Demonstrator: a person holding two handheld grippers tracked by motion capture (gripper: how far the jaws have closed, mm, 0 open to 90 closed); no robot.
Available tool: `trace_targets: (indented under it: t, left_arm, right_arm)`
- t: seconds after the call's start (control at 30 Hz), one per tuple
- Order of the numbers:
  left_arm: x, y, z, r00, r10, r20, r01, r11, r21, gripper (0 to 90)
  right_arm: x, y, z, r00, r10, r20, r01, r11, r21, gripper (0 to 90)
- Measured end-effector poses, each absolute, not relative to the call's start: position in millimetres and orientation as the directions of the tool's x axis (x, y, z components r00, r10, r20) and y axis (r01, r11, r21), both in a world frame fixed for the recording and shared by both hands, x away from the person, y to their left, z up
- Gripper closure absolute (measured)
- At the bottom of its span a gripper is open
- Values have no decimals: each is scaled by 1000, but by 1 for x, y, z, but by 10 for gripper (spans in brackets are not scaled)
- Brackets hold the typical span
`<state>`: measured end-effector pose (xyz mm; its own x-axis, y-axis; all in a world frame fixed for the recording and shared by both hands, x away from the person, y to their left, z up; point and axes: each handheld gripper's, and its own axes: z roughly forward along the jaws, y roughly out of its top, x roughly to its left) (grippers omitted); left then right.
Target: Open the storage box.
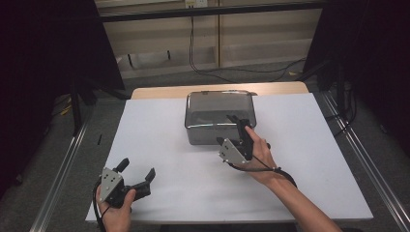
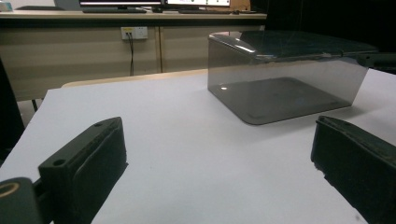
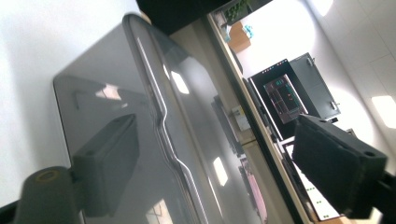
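A smoky see-through box (image 1: 212,108) with a lid stands at the middle back of the white sheet (image 1: 159,145). My right gripper (image 1: 226,129) is open at the box's front right corner. One jaw lies over the lid and the other is in front of the front wall. In the right gripper view the lid's rim (image 3: 156,107) runs between the spread jaws of the right gripper (image 3: 215,140). My left gripper (image 1: 138,169) is open and empty near the sheet's front left. In the left gripper view the left gripper (image 2: 219,186) faces the box (image 2: 285,79), well short of it.
The sheet covers a wooden table whose bare edge (image 1: 159,92) shows at the back. Metal rails (image 1: 63,164) run along both sides. Black cables (image 1: 203,67) lie on the floor beyond, before a pale cabinet front (image 1: 164,34).
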<state>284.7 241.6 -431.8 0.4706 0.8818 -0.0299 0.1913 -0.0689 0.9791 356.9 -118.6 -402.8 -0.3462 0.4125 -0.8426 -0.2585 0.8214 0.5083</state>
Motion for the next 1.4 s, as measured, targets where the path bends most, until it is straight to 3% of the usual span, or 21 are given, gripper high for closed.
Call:
trace_targets:
  t: [0.2, 0.47, 0.63, 0.73, 1.4]
  left_arm:
    - [285, 241, -432, 474, 880, -27, 194, -75, 978, 32]
    - [286, 241, -432, 474, 880, -27, 196, -76, 978, 32]
    - [286, 242, -433, 473, 881, -30, 200, -74, 977, 32]
    - [285, 241, -432, 475, 879, -25, 198, -79, 977, 32]
    - [287, 241, -434, 474, 880, -27, 205, -81, 975, 32]
  right_arm:
    - [360, -112, -410, -311, 302, -901, -264, 884, 387, 278]
    - [360, -106, -416, -277, 190, -942, -280, 922, 268, 367]
    - [359, -100, -422, -258, 108, -960, -281, 942, 182, 485]
    - [362, -99, -425, -266, 96, -959, -264, 950, 169, 555]
    - [364, -97, -427, -293, 135, -946, -224, 953, 206, 760]
